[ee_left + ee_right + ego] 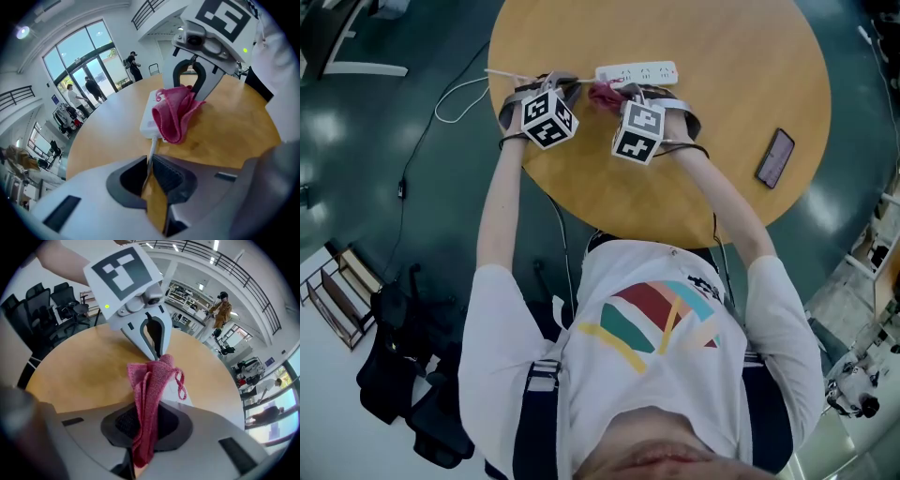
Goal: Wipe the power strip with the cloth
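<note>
The white power strip (636, 72) lies on the far side of the round wooden table (722, 84); its white cable (151, 152) runs from its left end. My left gripper (149, 173) is shut on that cable close to the strip (149, 119). My right gripper (146, 420) is shut on the pink cloth (149, 385), which hangs bunched from its jaws. The cloth (177, 117) rests on the strip's left end. In the head view, the left gripper (542, 86) and the right gripper (622, 96) sit side by side, with the cloth (602, 94) between them.
A dark phone (775, 157) lies near the table's right edge. The strip's cable (455, 98) loops off the table's left side down to the floor. Black office chairs (65, 305) stand beyond the table, and people stand far off by the glass doors (89, 86).
</note>
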Demonstrator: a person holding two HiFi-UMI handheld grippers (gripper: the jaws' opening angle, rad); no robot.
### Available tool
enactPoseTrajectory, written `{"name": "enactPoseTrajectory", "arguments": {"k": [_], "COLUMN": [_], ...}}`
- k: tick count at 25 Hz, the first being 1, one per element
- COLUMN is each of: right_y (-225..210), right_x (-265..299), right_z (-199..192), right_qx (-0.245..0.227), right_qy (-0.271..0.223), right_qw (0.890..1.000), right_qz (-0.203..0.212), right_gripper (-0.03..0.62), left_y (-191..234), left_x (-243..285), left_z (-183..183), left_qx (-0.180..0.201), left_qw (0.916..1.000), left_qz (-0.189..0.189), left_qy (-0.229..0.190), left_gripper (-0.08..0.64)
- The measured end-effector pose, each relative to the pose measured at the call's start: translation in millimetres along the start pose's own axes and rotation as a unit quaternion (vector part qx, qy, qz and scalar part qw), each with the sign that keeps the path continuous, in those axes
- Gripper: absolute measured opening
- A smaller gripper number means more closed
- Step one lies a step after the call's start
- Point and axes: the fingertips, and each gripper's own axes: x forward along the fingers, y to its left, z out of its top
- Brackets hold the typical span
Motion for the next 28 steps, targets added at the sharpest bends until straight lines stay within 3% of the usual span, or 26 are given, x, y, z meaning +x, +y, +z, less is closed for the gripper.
{"name": "enactPoseTrajectory", "arguments": {"k": [7, 17, 22, 28], "right_y": [-22.1, -69.9, -94.2, -106.7], "right_x": [4.5, -12.1, -15.3, -19.6], "right_z": [-25.7, -114.9, -155.9, -171.4], "right_qx": [0.062, 0.161, 0.181, 0.191], "right_qy": [0.02, 0.062, 0.085, 0.091], "right_qw": [0.998, 0.984, 0.978, 0.974], "right_qz": [-0.018, -0.047, -0.066, -0.08], "right_gripper": [0.04, 0.04, 0.039, 0.038], "left_y": [-1.5, 0.5, 0.1, 0.3], "left_x": [4.8, 2.6, 6.2, 6.8], "left_z": [-0.9, -2.9, -0.9, -0.3], "left_qx": [0.064, 0.067, 0.066, 0.067], "left_qw": [0.9977, 0.9973, 0.9973, 0.9975], "left_qz": [-0.015, -0.027, -0.027, -0.02], "left_qy": [0.018, 0.018, 0.019, 0.013], "left_gripper": [0.072, 0.071, 0.071, 0.069]}}
